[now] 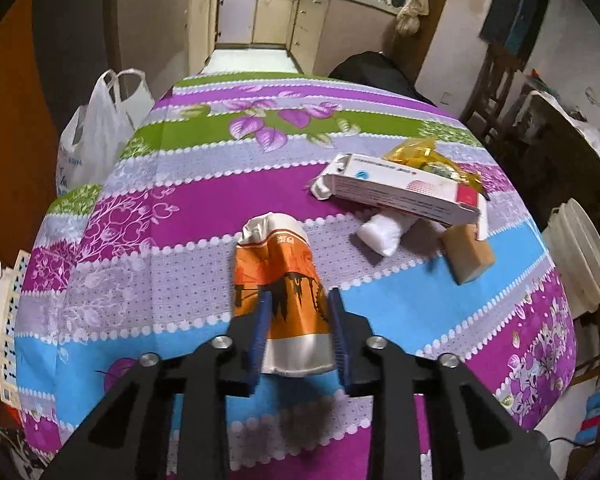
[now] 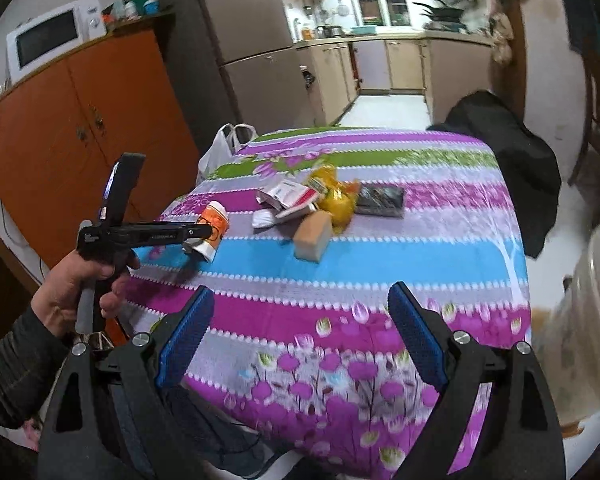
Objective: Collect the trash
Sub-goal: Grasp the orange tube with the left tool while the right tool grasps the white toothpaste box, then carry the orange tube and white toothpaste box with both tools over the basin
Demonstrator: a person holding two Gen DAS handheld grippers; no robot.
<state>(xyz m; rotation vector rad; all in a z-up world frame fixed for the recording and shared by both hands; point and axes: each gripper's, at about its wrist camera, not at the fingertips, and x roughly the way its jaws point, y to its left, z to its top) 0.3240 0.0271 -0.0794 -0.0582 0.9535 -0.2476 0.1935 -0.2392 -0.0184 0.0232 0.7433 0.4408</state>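
The carton hides part of the yellow wrapper; its print is too blurred to read

Print on the paper cup and white box is unreadable.

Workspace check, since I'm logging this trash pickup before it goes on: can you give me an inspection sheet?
Surface: table under a striped floral cloth.
Job's things: orange paper cup lying on its side; white carton, yellow wrapper, white wad, tan block clustered further back; dark packet beside them.
Clutter: nothing seen beyond those.
Grippers: left gripper fingers either side of the cup, contact unclear; right gripper open, empty, above the near edge.
Cables: nothing seen clearly.
Surroundings: white plastic bag at the table's far left corner; orange cabinet with microwave.
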